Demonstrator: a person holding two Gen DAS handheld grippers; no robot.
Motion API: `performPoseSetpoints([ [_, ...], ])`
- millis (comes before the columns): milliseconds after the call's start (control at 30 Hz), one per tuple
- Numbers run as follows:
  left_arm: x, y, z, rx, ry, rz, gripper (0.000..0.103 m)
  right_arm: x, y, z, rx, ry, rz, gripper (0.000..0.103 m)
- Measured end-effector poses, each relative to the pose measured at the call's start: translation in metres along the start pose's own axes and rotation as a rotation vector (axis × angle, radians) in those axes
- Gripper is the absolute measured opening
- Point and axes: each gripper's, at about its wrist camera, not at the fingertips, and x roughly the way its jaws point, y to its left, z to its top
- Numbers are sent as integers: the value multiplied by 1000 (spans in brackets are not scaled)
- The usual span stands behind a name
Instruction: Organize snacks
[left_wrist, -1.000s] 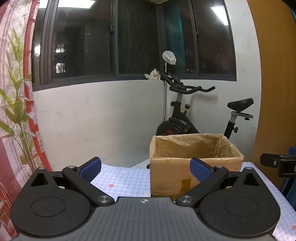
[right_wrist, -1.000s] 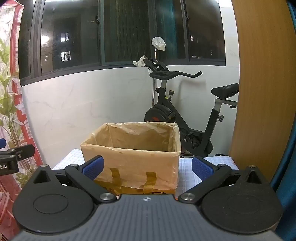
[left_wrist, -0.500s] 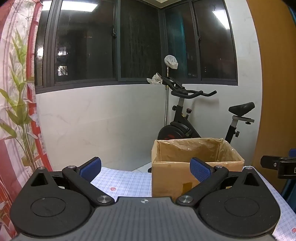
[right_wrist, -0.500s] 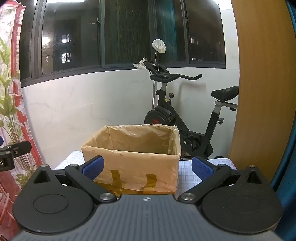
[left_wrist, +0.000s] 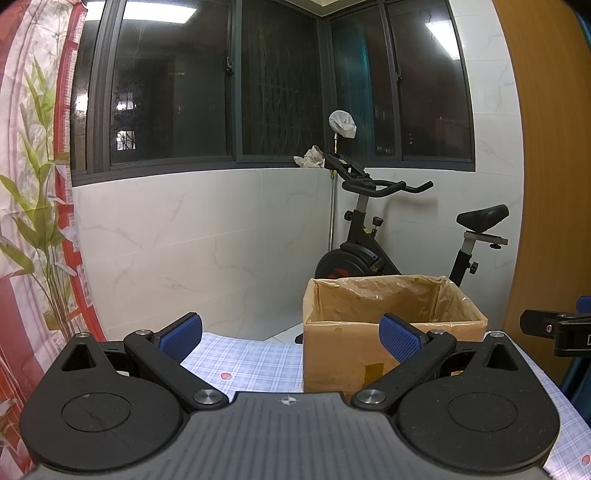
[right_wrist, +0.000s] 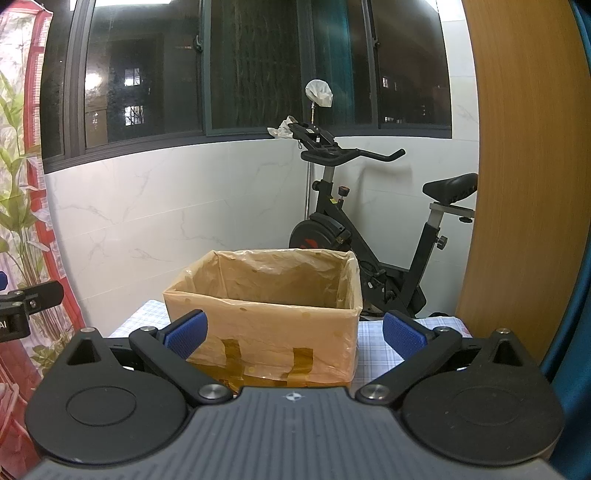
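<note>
An open cardboard box (left_wrist: 391, 343) lined with clear plastic stands on a table with a blue checked cloth (left_wrist: 251, 365). It also shows in the right wrist view (right_wrist: 266, 332), straight ahead. No snacks are in view. My left gripper (left_wrist: 290, 338) is open and empty, held above the table to the left of the box. My right gripper (right_wrist: 295, 332) is open and empty, facing the box's near wall. The right gripper shows at the right edge of the left wrist view (left_wrist: 557, 328).
An exercise bike (right_wrist: 354, 225) stands on the floor behind the table, against a white marble wall under dark windows. A wooden panel (right_wrist: 517, 184) is at the right. A floral curtain (left_wrist: 33, 221) hangs at the left.
Both views have shifted slightly; the box sits a little lower in each. Both grippers stay open and empty.
</note>
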Motion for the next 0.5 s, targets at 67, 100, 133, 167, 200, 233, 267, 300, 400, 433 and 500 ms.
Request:
performPoseSetpoints([
  [67,0,0,0,0,1,0,103,2,-1,0,0,0,0,103],
  [100,0,0,0,0,1,0,103,-7,0,3,0,-3,0,103],
  [133,0,0,0,-1,1,0,103,-12,1,5,-1,-4,0,103],
  [167,0,-1,0,0,0,1,103,-11,1,4,-1,-4,0,103],
  [200,0,-1,0,0,1,1,103,-14,0,8,-1,-3,1,103],
  [233,0,0,0,-1,0,1,103,-11,1,4,-2,-4,0,103],
  [267,-1,0,0,-2,0,1,103,-11,1,4,-2,-5,0,103],
  [300,-1,-1,0,-3,0,1,103,-12,1,5,-2,-5,0,103],
  [400,-2,-1,0,-3,0,0,103,-12,1,4,-1,-5,-1,103],
  [433,-2,-1,0,-2,0,1,103,-11,1,3,-1,-6,-1,103],
  [500,-1,-1,0,-3,0,1,103,-12,1,4,-2,-6,0,103],
])
